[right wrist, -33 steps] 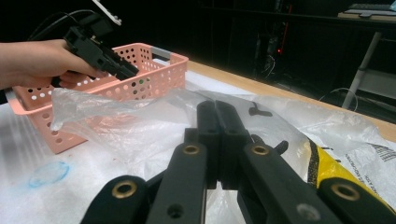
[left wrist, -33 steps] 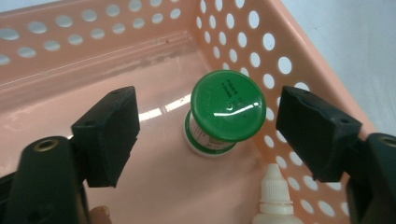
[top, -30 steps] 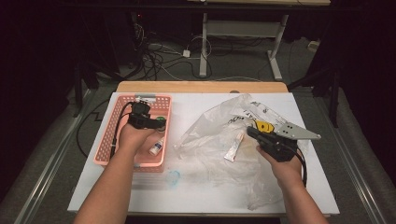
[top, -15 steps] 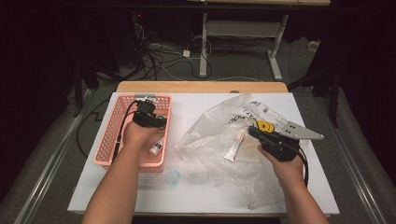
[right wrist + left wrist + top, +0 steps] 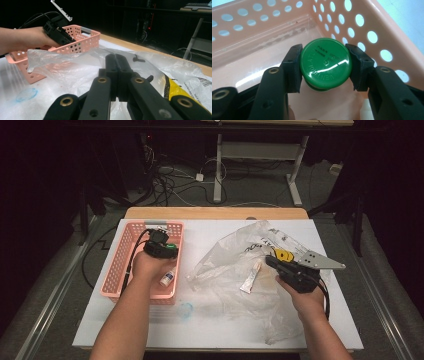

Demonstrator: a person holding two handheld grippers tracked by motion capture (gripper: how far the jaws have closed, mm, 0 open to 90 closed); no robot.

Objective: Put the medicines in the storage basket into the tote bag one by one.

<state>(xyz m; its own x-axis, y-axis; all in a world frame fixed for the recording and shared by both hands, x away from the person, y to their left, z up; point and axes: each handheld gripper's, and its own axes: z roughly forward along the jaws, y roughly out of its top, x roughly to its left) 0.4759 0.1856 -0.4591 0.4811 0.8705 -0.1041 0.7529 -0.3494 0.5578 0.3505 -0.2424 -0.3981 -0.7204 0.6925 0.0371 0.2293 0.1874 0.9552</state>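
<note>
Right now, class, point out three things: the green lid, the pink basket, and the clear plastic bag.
green lid (image 5: 326, 63), left gripper view, middle of its flat top.
pink basket (image 5: 116, 268), high view, its left perforated wall.
clear plastic bag (image 5: 225, 251), high view, upper left part of the crumpled film.

Basket walls (image 5: 372, 32) close around left claw (image 5: 325, 66), open above.

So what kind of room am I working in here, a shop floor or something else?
It looks more like a lab or test workspace than a shop floor: a white table set up for the job, loose cables tangled on the floor behind it, and a metal desk frame standing in a dark room.
</note>
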